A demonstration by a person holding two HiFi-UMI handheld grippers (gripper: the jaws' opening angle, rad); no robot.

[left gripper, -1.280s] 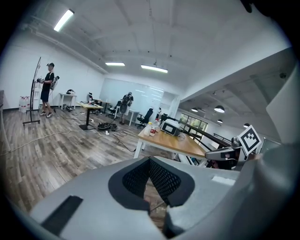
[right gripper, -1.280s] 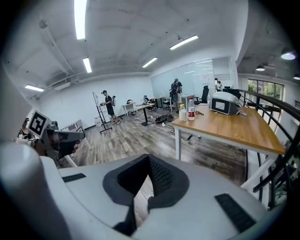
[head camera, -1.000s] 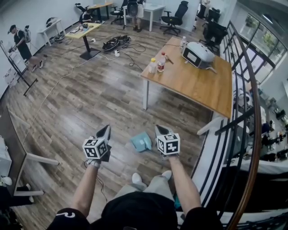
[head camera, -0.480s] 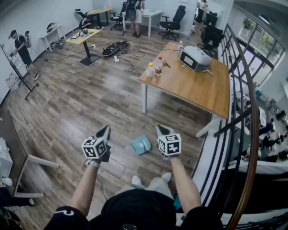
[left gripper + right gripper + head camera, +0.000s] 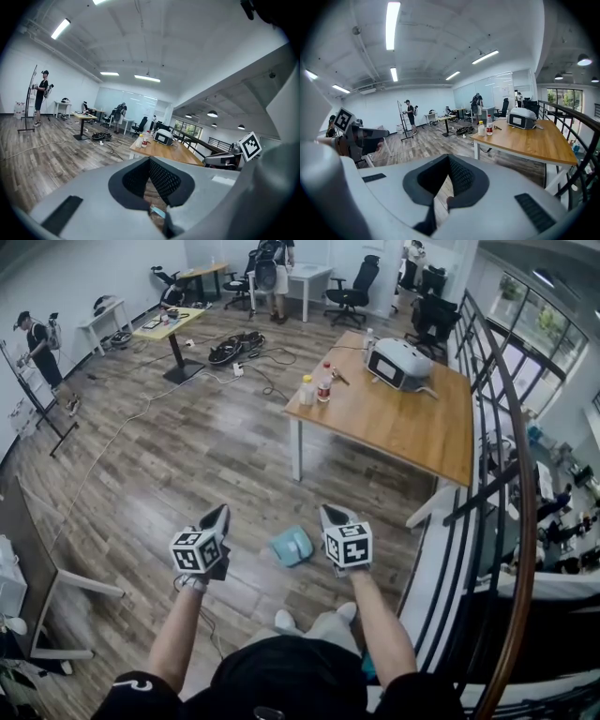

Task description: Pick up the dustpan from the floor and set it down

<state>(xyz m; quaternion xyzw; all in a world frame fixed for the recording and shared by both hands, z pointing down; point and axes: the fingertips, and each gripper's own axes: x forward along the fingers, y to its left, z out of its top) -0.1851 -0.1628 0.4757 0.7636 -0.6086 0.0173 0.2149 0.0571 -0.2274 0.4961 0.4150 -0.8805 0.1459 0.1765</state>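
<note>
The light blue dustpan [image 5: 292, 545] lies on the wooden floor just in front of the person's feet. It sits between the two grippers, touched by neither. My left gripper [image 5: 218, 512] hovers above the floor to its left, jaws together and holding nothing. My right gripper [image 5: 330, 512] hovers to its right, also shut and empty. In the left gripper view the jaws [image 5: 150, 158] meet at their tips, and a sliver of the dustpan [image 5: 157, 212] shows below them. The right gripper view shows its jaws [image 5: 449, 157] closed over bare floor.
A wooden table [image 5: 394, 427] stands ahead to the right, carrying bottles [image 5: 316, 388] and a white device [image 5: 398, 362]. A dark railing [image 5: 511, 484] runs along the right side. Cables [image 5: 234, 345] lie on the far floor, and a white desk leg [image 5: 80, 576] stands at the left. People stand far off.
Both grippers have risen slightly and stay shut. The dustpan lies where it was; the head view has tipped a little.
</note>
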